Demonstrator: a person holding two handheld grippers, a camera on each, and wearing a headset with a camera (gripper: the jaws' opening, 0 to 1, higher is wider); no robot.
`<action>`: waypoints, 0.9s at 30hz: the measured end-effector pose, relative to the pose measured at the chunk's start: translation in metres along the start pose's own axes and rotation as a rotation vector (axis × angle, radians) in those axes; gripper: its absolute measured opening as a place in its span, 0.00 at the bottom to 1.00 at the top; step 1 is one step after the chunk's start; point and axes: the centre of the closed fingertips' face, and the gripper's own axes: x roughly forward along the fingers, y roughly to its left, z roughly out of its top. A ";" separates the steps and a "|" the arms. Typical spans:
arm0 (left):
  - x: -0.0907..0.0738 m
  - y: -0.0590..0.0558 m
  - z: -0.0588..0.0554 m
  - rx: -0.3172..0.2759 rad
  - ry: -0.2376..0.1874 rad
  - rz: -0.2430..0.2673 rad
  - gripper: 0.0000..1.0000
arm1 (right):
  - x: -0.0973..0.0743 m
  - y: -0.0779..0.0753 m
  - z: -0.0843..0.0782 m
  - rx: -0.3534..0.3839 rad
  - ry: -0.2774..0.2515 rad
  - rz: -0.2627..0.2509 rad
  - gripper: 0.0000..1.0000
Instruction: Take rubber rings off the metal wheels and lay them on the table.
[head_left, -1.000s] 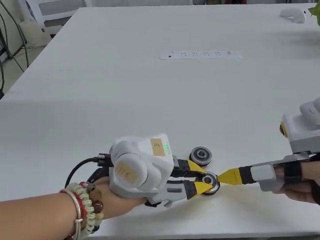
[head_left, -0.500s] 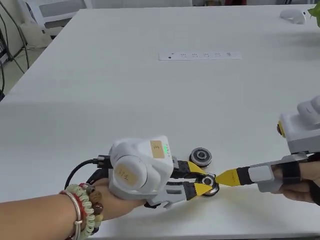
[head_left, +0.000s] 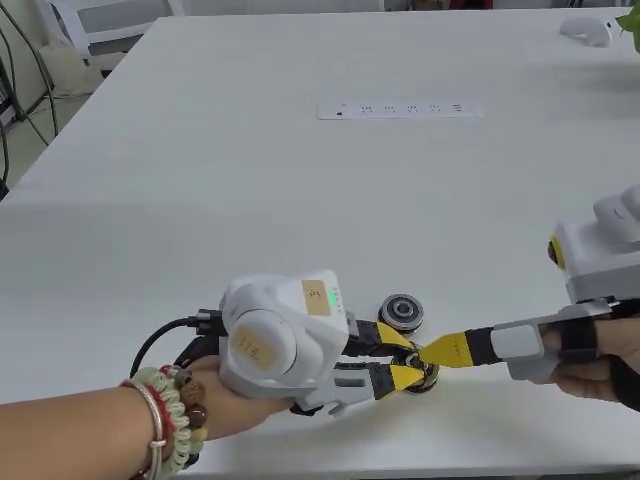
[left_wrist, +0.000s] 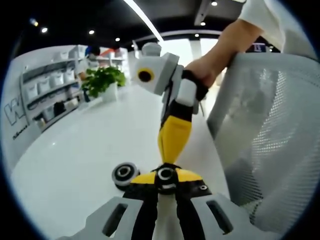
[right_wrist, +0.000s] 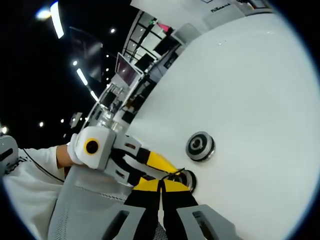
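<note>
My left gripper is shut on a small metal wheel with a black rubber ring, just above the white table near its front edge. In the left gripper view the wheel sits between the yellow tips. From the right, my right gripper has its jaws closed at the wheel's rim. The right gripper view shows its tips pinching a thin black rubber ring at the wheel. A second wheel with its ring on lies flat just behind.
A white power strip lies at mid-table, and a white object sits at the far right corner. A grey mesh chair stands by the table's near edge. A potted plant stands farther off.
The right gripper has slid left, and its yellow tips now meet the wheel held by the left gripper. The left gripper and the loose wheel have stayed put.
</note>
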 end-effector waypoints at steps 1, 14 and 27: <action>0.000 0.000 0.000 0.004 0.000 0.000 0.13 | 0.000 0.001 -0.001 -0.015 0.005 -0.002 0.00; 0.000 -0.002 0.001 0.018 0.030 -0.019 0.13 | -0.003 -0.011 -0.010 -0.023 0.042 -0.045 0.00; -0.008 -0.009 0.004 0.059 0.078 -0.092 0.18 | -0.009 -0.007 -0.010 -0.043 0.063 -0.062 0.00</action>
